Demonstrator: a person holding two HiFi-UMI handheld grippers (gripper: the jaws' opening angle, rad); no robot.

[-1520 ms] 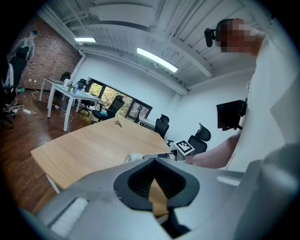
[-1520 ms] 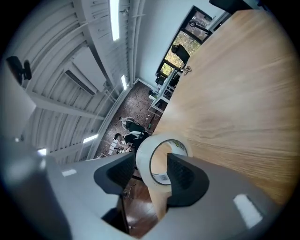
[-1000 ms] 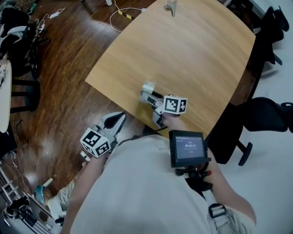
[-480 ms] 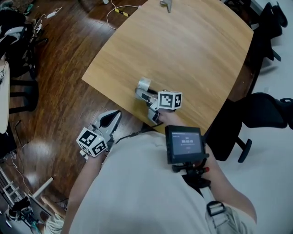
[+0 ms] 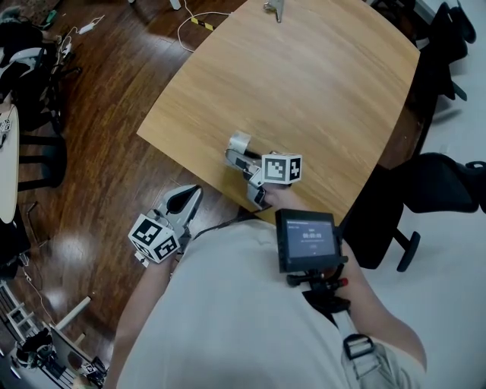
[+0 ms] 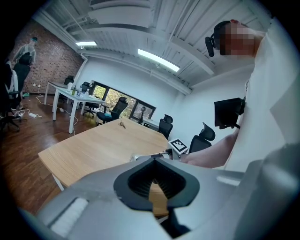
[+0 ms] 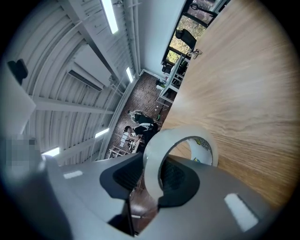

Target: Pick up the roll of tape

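Note:
The roll of tape (image 5: 240,141), pale and translucent, stands near the front edge of the wooden table (image 5: 319,83). My right gripper (image 5: 236,153) reaches over that edge, and its jaws are closing with the roll (image 7: 151,159) between them. In the right gripper view (image 7: 149,171) the ribbed pads (image 7: 123,176) lie against the roll's two flat sides. My left gripper (image 5: 195,191) hangs off the table's left front over the floor. Its jaws are shut with nothing in them, as the left gripper view (image 6: 155,161) also shows.
A small metal object (image 5: 276,7) lies at the table's far edge. Black office chairs (image 5: 433,190) stand at the right. A cable (image 5: 199,21) and clutter lie on the wooden floor at the left. A small screen (image 5: 307,241) hangs at the person's chest.
The right gripper's jaws have drawn in around the roll, which stays at the same spot on the table. The left gripper has not moved.

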